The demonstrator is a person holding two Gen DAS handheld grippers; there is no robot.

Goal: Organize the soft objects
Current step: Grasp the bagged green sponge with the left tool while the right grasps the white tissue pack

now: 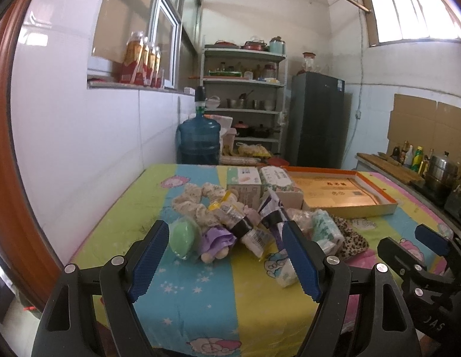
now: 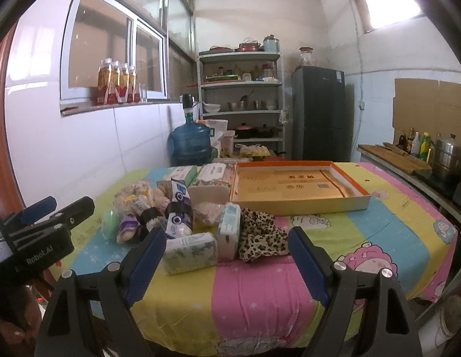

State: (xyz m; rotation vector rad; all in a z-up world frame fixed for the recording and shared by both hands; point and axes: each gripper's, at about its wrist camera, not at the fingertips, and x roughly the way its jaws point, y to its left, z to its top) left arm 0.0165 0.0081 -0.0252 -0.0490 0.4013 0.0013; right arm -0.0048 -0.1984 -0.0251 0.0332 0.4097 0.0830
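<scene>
Grippers: we hold left gripper [image 1: 224,260] and right gripper [image 2: 227,263] spread apart, empty, to approach.
Pile [image 2: 182,223]: soft items ahead, unsorted.

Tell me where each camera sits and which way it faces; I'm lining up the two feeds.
Left wrist: on the left hand-held gripper, open, facing the soft-item pile and round green sponge; the right hand-held gripper shows at its right edge.
Right wrist: on the right hand-held gripper, open, facing the leopard-print cloth.
Shared: orange-rimmed flat cardboard box.
</scene>
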